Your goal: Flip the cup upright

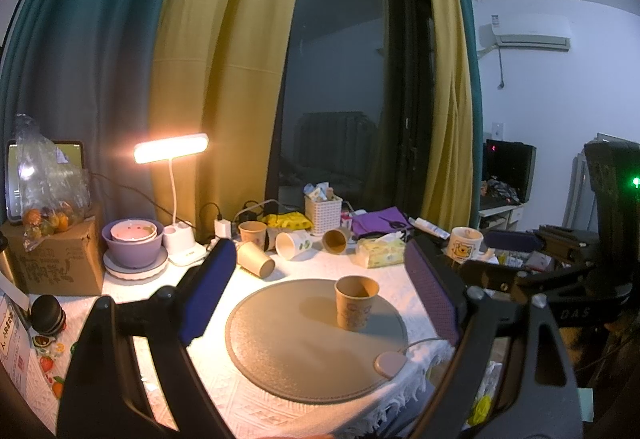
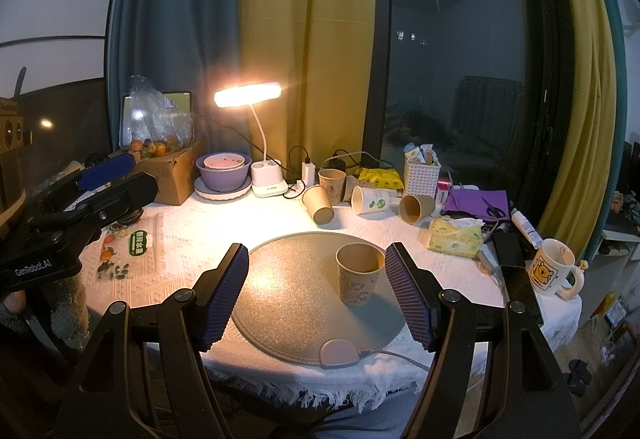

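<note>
A brown paper cup (image 1: 355, 302) stands upright, mouth up, on the round grey mat (image 1: 288, 351); it also shows in the right wrist view (image 2: 359, 274) on the mat (image 2: 288, 303). My left gripper (image 1: 320, 303) is open and empty, held back from the cup on the near left. My right gripper (image 2: 316, 291) is open and empty, its right pad (image 2: 408, 295) close beside the cup, apart from it. The left gripper also shows at the left edge of the right wrist view (image 2: 108, 175).
Behind the mat lie three tipped cups (image 2: 318, 205), (image 2: 370, 200), (image 2: 416, 207) and one upright cup (image 2: 332, 181). A lit desk lamp (image 2: 256, 143), purple bowls (image 2: 224, 171), cardboard box (image 2: 172, 179), white basket (image 2: 422, 173), tissue pack (image 2: 456, 235) and bear mug (image 2: 552, 273) stand around. The mat's cable (image 2: 392, 353) runs right.
</note>
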`<state>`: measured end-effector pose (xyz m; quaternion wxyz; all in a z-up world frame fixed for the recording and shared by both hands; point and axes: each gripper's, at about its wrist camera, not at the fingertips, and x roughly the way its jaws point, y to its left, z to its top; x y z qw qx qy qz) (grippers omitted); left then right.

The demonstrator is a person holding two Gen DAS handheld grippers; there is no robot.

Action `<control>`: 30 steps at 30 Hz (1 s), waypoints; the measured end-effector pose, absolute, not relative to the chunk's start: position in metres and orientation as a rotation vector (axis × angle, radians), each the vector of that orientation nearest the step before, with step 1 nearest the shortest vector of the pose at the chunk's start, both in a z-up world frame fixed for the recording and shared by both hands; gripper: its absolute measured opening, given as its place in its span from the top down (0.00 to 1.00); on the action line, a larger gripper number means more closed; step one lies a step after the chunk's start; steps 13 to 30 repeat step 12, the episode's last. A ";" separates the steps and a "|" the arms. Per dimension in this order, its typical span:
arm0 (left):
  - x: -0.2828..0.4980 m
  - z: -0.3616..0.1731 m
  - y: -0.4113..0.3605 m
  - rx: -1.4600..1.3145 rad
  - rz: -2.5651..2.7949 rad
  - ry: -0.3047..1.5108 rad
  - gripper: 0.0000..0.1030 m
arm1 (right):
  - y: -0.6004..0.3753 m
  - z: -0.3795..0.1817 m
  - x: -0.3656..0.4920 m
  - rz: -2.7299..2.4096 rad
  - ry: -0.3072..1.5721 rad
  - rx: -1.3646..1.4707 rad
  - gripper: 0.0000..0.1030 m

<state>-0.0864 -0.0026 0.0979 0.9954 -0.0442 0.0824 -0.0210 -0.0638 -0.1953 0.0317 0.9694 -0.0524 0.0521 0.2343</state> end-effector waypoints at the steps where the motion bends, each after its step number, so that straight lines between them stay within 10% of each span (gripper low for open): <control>1: -0.086 0.098 -0.002 -0.089 -0.043 0.166 0.16 | -0.195 0.032 -0.063 0.474 0.106 -0.106 0.28; 30: -0.087 0.097 -0.006 -0.081 -0.074 0.165 0.16 | -0.195 0.033 -0.062 0.475 0.108 -0.108 0.28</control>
